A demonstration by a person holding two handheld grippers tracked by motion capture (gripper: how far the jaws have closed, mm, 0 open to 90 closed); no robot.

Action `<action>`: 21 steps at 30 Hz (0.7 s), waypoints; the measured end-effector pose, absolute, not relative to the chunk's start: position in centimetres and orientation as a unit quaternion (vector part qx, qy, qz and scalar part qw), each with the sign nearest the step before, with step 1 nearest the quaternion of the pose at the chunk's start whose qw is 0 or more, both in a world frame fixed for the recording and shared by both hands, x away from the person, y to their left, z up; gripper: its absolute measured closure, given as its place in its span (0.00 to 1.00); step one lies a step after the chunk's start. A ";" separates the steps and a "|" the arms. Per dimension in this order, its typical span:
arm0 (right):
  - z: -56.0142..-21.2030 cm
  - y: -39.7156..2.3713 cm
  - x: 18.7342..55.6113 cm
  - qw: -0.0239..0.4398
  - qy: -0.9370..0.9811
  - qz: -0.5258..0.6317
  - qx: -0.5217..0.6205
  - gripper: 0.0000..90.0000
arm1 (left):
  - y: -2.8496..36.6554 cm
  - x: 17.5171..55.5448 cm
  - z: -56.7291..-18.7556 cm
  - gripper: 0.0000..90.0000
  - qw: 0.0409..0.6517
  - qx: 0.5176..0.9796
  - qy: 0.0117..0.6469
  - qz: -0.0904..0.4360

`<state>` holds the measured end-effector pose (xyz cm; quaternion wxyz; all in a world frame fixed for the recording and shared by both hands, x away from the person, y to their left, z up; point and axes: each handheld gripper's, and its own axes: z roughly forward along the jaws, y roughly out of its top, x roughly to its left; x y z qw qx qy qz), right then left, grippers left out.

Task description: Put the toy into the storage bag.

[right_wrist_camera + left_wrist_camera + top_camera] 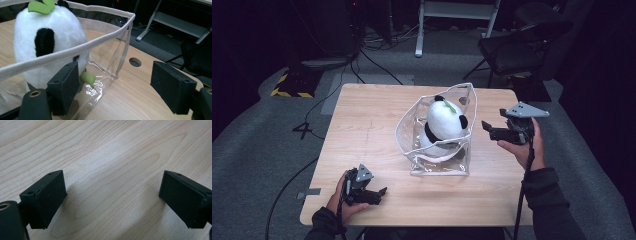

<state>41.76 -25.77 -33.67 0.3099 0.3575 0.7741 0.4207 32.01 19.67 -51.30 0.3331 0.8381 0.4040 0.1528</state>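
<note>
Your right gripper (492, 131) waits at three o'clock of the clear bag (439, 165), jaws wide and empty. The bag's film is floppy and slick, so pinch its stiffer fabric rim (75, 48); the plush panda (444, 120) inside is light. Left gripper (374, 195) rests wide open, empty.

One plush panda (443, 121) – one clear bag (439, 167) – two grippers – one table (362, 130).

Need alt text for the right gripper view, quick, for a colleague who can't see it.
A white and black panda plush sits inside a clear plastic bag with a beige rim, on a wooden table. The right tool is open beside the bag's corner, one jaw near its wall, nothing between the jaws.
</note>
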 end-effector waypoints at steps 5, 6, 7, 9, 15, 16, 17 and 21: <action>-34.2 -26.1 41.7 0.308 0.776 0.416 0.359 0.26 | 19.7 32.0 -51.3 0.08 0.333 0.838 0.404 0.153; -34.4 -26.2 41.7 0.308 0.777 0.414 0.361 0.26 | 19.7 32.0 -51.3 0.08 0.333 0.838 0.404 0.153; -34.5 -26.2 41.7 0.308 0.777 0.413 0.362 0.26 | 19.7 32.0 -51.3 0.08 0.333 0.838 0.404 0.153; -34.8 -26.4 41.7 0.305 0.779 0.411 0.361 0.26 | 19.7 32.0 -51.3 0.08 0.333 0.838 0.404 0.153; -35.6 -26.7 41.7 0.299 0.783 0.407 0.364 0.26 | 19.7 32.0 -51.3 0.08 0.333 0.838 0.404 0.153; -35.8 -26.8 41.7 0.296 0.784 0.406 0.364 0.26 | 19.7 32.0 -51.3 0.08 0.333 0.838 0.404 0.153; -36.0 -26.9 41.7 0.295 0.784 0.406 0.365 0.26 | 19.7 32.0 -51.3 0.08 0.333 0.838 0.404 0.153; -36.8 -27.3 41.8 0.289 0.786 0.402 0.371 0.26 | 19.7 32.0 -51.3 0.08 0.333 0.838 0.405 0.152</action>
